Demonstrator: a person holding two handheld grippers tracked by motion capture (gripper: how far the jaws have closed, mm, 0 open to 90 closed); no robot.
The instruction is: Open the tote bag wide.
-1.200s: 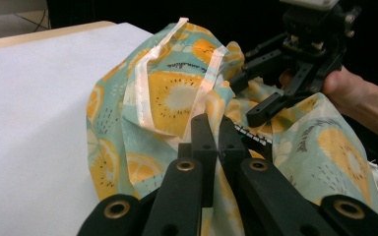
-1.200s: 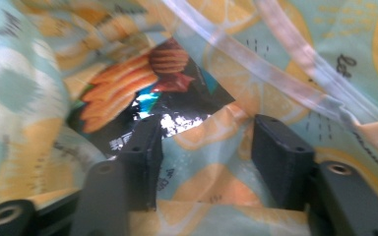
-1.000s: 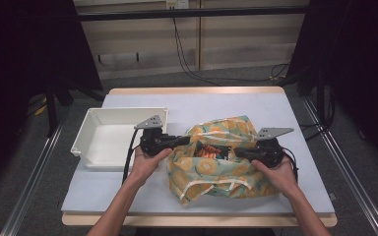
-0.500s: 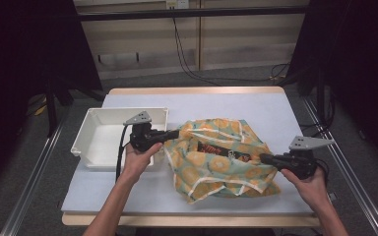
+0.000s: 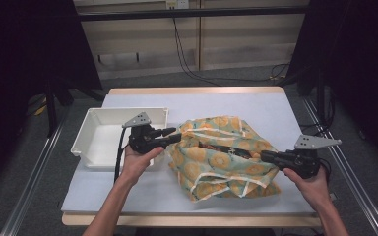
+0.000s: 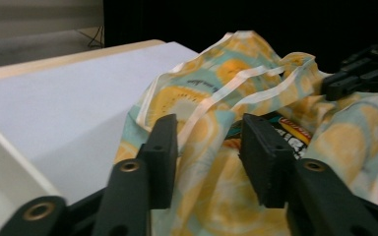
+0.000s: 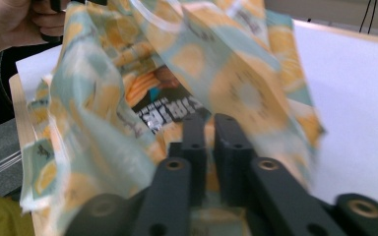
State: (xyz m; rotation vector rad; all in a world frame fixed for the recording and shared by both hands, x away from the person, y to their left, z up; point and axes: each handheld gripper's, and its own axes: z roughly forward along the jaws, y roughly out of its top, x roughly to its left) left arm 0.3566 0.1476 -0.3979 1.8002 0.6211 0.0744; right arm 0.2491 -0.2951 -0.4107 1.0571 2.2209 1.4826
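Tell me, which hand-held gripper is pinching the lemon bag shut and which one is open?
The right hand-held gripper has its jaws closed on the bag's cloth. The left hand-held gripper has its jaws wide apart, with the cloth loose between them.

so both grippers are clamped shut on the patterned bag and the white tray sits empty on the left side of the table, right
Not quite. The left gripper is not clamped: in the left gripper view its jaws stand apart, with the bag's fabric and white strap lying loose between them. The right gripper is shut on the bag, as the right gripper view shows, and the white tray does sit empty on the left in the high view.
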